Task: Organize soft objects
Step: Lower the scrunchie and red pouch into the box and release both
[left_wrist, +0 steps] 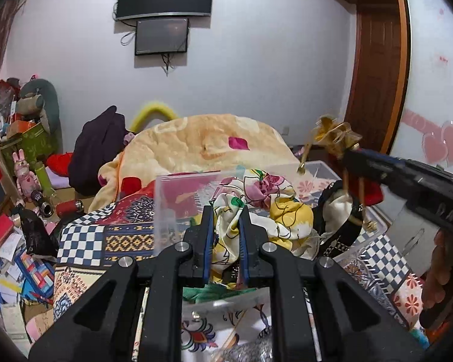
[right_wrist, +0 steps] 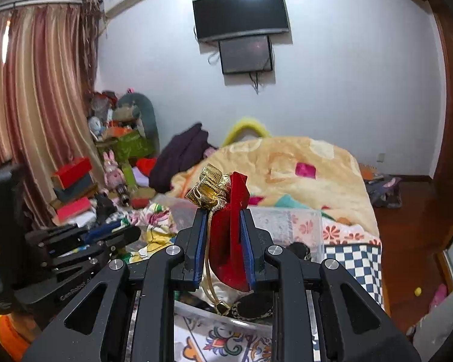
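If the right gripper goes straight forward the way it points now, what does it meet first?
Probably the clear box just ahead and below; depth is unclear. The right gripper is shut on the red pouch, and beyond the box lies the yellow blanket on the bed.
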`<action>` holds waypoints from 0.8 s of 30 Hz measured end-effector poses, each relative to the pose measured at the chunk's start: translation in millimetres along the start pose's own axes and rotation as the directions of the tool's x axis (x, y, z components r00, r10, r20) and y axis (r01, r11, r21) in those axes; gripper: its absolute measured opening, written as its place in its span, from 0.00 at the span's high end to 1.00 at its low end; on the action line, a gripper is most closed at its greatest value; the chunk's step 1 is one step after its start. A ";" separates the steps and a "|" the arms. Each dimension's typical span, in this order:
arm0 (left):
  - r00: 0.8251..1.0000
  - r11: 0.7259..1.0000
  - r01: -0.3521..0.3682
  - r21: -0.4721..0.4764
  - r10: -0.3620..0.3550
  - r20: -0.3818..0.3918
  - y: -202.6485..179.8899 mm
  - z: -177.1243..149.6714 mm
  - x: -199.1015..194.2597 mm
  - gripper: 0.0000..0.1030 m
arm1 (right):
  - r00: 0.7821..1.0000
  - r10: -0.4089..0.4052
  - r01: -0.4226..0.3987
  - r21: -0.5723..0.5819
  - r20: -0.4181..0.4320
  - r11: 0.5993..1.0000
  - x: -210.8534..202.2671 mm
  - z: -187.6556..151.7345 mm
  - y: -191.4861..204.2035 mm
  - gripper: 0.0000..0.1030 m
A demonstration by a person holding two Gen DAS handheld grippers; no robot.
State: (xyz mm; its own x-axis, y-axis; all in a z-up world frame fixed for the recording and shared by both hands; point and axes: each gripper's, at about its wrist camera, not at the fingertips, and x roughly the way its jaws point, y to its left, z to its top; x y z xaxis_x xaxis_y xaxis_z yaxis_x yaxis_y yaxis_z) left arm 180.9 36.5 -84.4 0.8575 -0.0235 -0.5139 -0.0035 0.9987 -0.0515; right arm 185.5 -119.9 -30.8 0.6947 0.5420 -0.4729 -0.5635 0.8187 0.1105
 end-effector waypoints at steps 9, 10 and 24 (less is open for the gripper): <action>0.997 0.997 0.011 0.077 -0.005 -0.075 -23.4 -10.7 31.2 0.86 | 0.985 -0.072 0.062 -0.065 -0.157 0.996 39.5 -16.0 1.7 0.81; 0.996 0.997 0.015 0.079 -0.008 -0.083 -24.1 -12.5 33.1 0.86 | 0.984 -0.073 0.062 -0.070 -0.165 0.996 41.2 -16.4 1.1 0.81; 0.991 0.993 0.095 0.075 -0.088 -0.101 -22.2 -16.9 21.6 0.65 | 0.984 -0.077 0.064 -0.089 -0.159 0.994 24.6 -10.7 -3.6 0.51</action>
State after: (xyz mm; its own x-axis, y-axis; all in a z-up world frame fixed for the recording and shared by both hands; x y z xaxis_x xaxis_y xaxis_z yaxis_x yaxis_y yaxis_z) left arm 190.9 13.1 -108.8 0.7982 -0.1154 -0.5912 0.1170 0.9925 -0.0357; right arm 199.9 -111.5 -52.2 0.6560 0.4399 -0.6133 -0.5559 0.8313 0.0017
